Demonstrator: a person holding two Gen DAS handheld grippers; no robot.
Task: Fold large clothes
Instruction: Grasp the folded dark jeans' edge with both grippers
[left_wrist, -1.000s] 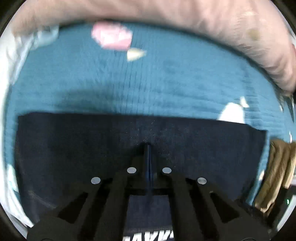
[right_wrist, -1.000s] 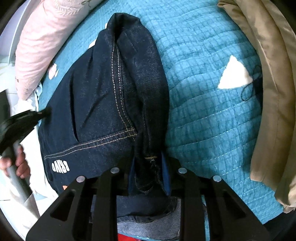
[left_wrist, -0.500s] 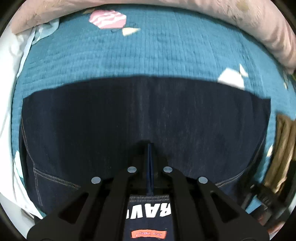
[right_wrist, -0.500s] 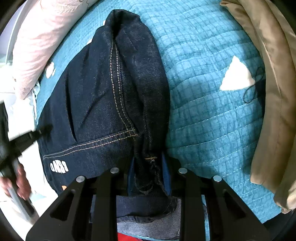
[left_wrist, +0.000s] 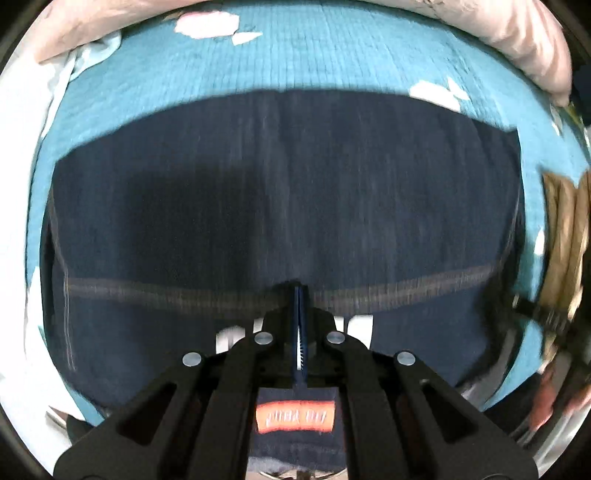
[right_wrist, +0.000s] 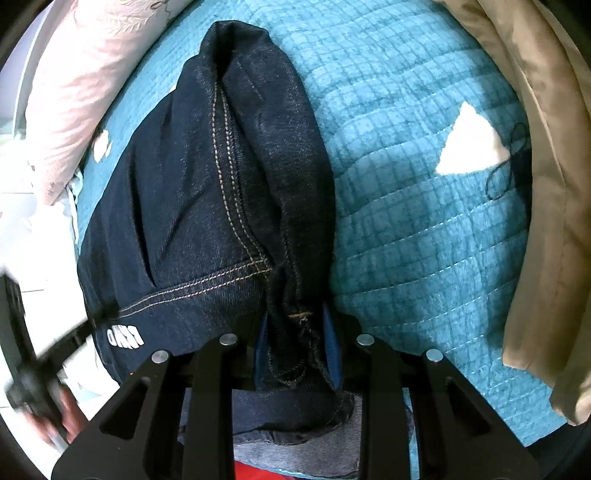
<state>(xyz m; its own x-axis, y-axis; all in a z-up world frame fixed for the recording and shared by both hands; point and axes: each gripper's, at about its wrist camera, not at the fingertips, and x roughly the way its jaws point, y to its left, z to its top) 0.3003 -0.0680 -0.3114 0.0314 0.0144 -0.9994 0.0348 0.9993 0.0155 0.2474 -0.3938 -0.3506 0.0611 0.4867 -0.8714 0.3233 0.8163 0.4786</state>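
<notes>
Teal quilted bedspread (right_wrist: 424, 229) bearing dark denim jeans (right_wrist: 207, 192), seen from both wrist cameras.

From the left wrist view the jeans (left_wrist: 280, 192) spread across the centre of the bedspread (left_wrist: 295, 62), blurred by motion; a pink pillow (left_wrist: 517, 40) curves along the rim from 11 to 2 o'clock, cut off by the lens edge. Left gripper (left_wrist: 299, 295) has its jaws pressed together, and whether any cloth is pinched between them cannot be made out. Right gripper (right_wrist: 297, 317) stands partly parted, its pads clamping a bunched fold of the jeans at 6 o'clock. A tan garment (right_wrist: 546, 184) lies at 3 o'clock, partly out of frame. At 8 o'clock a blurred hand (right_wrist: 62, 413) grips a black handle.
</notes>
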